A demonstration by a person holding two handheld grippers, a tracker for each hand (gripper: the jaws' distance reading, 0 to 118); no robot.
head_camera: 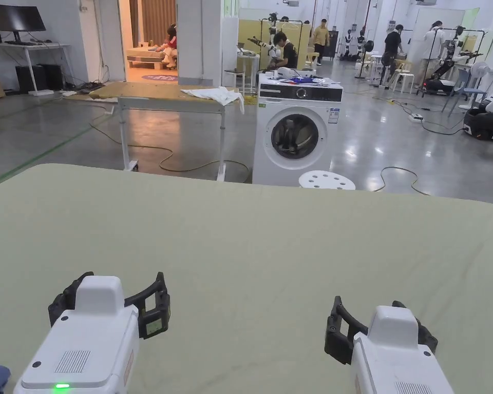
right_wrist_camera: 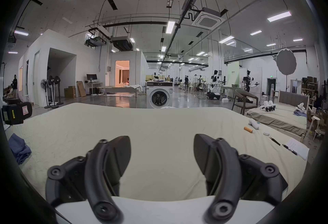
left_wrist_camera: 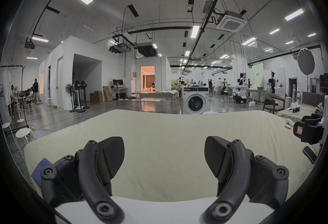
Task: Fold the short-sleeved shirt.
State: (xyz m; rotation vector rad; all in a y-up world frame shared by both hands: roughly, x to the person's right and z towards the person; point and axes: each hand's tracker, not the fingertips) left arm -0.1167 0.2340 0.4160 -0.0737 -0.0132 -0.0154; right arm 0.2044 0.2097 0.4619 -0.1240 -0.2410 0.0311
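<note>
Over the pale green tabletop (head_camera: 271,241), both grippers hang side by side with nothing in them.

The left gripper (left_wrist_camera: 164,155) and right gripper (right_wrist_camera: 162,153) each have their fingers (left_wrist_camera: 113,153) spread wide apart, just bare cloth showing in the gap, so both are released. In the head view they sit low at the near edge, left gripper (head_camera: 112,302) and right gripper (head_camera: 379,323), well apart from each other. The only thing that could be the shirt is a crumpled blue garment (right_wrist_camera: 18,148) bunched up at the far left edge of the tabletop, left of the left gripper and not touching either one; can't tell the sleeve length from here. Over on the right edge there's a sheet of paper (right_wrist_camera: 298,148) with a pen (right_wrist_camera: 289,149) beside it. Behind the tabletop stands a white washing machine (head_camera: 297,136).
</note>
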